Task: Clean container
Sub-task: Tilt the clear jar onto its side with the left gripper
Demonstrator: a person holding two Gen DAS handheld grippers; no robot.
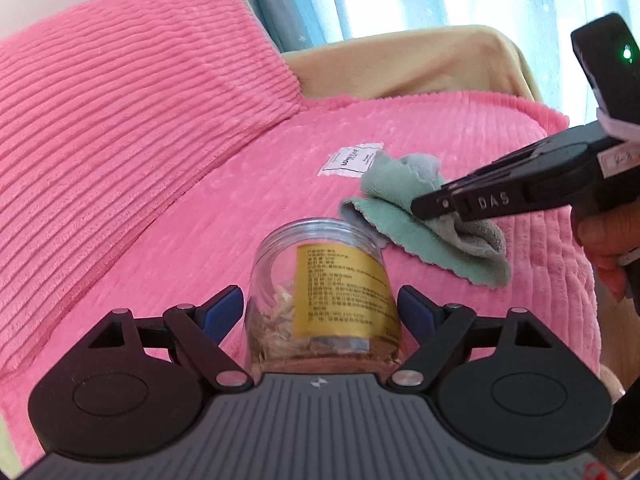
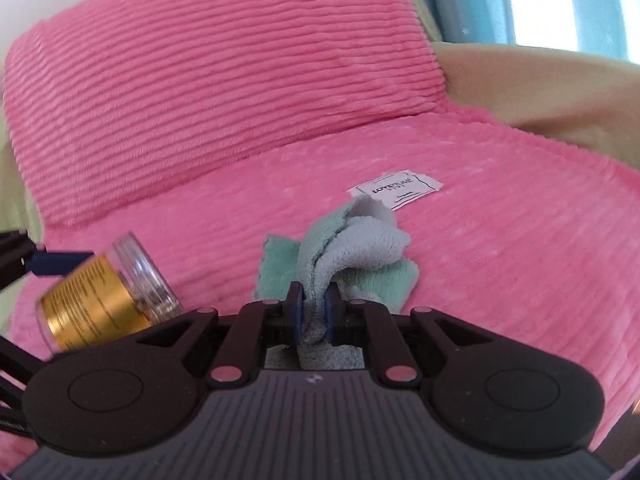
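Two grippers work over a pink ribbed cushion [image 1: 400,152] on a seat. The left gripper [image 1: 320,308] has its blue-padded fingers on either side of a clear plastic jar [image 1: 320,280], close to its walls; whether the pads press the jar or only flank it cannot be told from the left wrist view. In the right wrist view the jar [image 2: 108,300] appears tilted and lifted off the cushion with a blue finger along its side, which suggests it is held. The jar has a yellow label, its mouth points away from the left camera, no lid shows, and pale scraps lie inside it near the bottom.

The right gripper [image 2: 314,312] is clamped tight on a bunched cloth [image 2: 352,252], green on one face and grey on the other. A person's hand [image 1: 608,248] grips its handle. In the left wrist view the cloth [image 1: 424,216] hangs just beside the jar's open rim, to its right.

By my reading, the wiping has not begun: cloth and jar are each in hand and brought near. The next move calls for steering the cloth wad to the jar's mouth or wall while the left gripper steadies the jar. The scraps inside may need tipping out first.
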